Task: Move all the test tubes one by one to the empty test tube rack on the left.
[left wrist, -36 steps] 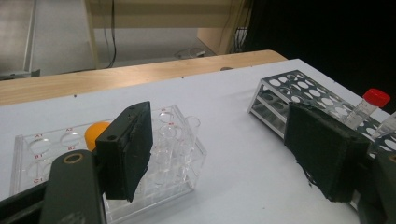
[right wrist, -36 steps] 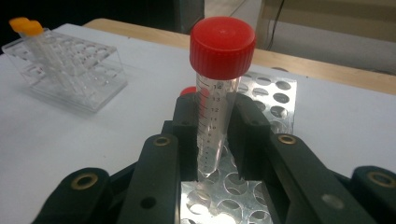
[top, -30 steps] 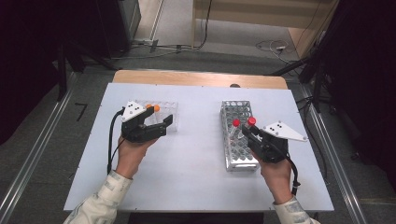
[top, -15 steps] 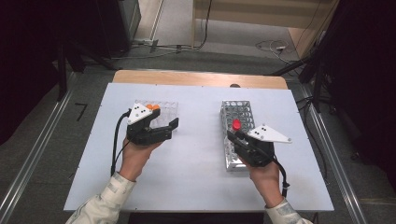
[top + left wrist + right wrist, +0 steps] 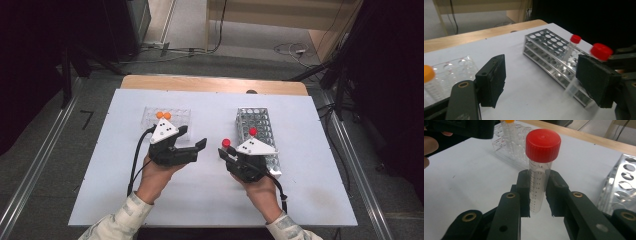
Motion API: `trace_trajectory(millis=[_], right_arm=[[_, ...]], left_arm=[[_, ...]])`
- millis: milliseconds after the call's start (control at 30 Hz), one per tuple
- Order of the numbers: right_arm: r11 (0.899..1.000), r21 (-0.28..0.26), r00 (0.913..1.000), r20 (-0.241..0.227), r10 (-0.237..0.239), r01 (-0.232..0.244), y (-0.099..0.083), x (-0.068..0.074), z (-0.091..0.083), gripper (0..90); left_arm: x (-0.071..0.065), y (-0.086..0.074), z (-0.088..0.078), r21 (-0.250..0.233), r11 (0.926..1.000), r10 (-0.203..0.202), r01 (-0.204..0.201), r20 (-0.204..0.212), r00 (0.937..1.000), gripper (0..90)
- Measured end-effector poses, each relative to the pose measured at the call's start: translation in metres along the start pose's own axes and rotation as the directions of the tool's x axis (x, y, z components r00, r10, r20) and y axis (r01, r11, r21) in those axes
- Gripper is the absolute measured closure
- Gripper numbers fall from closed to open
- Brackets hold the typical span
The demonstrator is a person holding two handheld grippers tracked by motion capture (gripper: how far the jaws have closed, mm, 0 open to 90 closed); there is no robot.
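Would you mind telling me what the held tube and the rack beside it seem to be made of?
Tube: probably clear plastic, see-through with printed graduations; its red cap looks matte plastic. Rack: likely polished metal, silvery and reflective, with punched holes.

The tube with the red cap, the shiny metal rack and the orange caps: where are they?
tube with the red cap (image 5: pixel 540 187), right gripper view, clear body.
metal rack (image 5: pixel 254 121), high view, holed top.
orange caps (image 5: pixel 163 115), high view, cap tops.

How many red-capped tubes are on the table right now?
2: one red-capped tube clamped in the right gripper, one standing in the metal rack at.
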State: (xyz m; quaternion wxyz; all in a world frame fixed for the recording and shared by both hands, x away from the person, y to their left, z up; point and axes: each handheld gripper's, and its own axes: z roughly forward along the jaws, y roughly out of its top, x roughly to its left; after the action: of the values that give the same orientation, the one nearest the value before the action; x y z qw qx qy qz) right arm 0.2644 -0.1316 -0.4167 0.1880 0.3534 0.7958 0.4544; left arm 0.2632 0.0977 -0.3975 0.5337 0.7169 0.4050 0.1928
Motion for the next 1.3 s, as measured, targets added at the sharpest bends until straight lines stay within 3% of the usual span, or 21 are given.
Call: trace_trajectory(millis=[200,367,633,1133,1300], right_arm=[[0.999,0.026,0.9996,-0.020,-0.019,0.020,-0.002,0.011,0.012,71.3],[0.998,0.038,0.9985,-0.039,-0.038,0.040,-0.003,0.019,0.017,71.3],[0.997,0.036,0.9967,-0.051,-0.063,0.065,-0.004,0.026,0.017,71.3],[0.997,0.039,0.9961,-0.058,-0.066,0.069,-0.005,0.026,0.017,70.8],[0.997,0.030,0.9928,-0.099,-0.068,0.071,-0.004,0.024,0.015,49.7]], left_arm=[[-0.016,-0.002,0.002,0.010,0.9994,0.032,-0.032,0.043,0.9985,27.1],[-0.024,-0.004,0.004,0.011,0.9967,0.080,-0.080,0.055,0.9953,36.5],[-0.028,-0.009,0.008,0.021,0.9926,0.118,-0.120,0.081,0.9897,57.3],[-0.029,-0.012,0.010,0.027,0.9901,0.136,-0.138,0.073,0.9880,69.6],[-0.023,-0.010,0.007,0.019,0.9928,0.117,-0.118,0.067,0.9909,69.9]])
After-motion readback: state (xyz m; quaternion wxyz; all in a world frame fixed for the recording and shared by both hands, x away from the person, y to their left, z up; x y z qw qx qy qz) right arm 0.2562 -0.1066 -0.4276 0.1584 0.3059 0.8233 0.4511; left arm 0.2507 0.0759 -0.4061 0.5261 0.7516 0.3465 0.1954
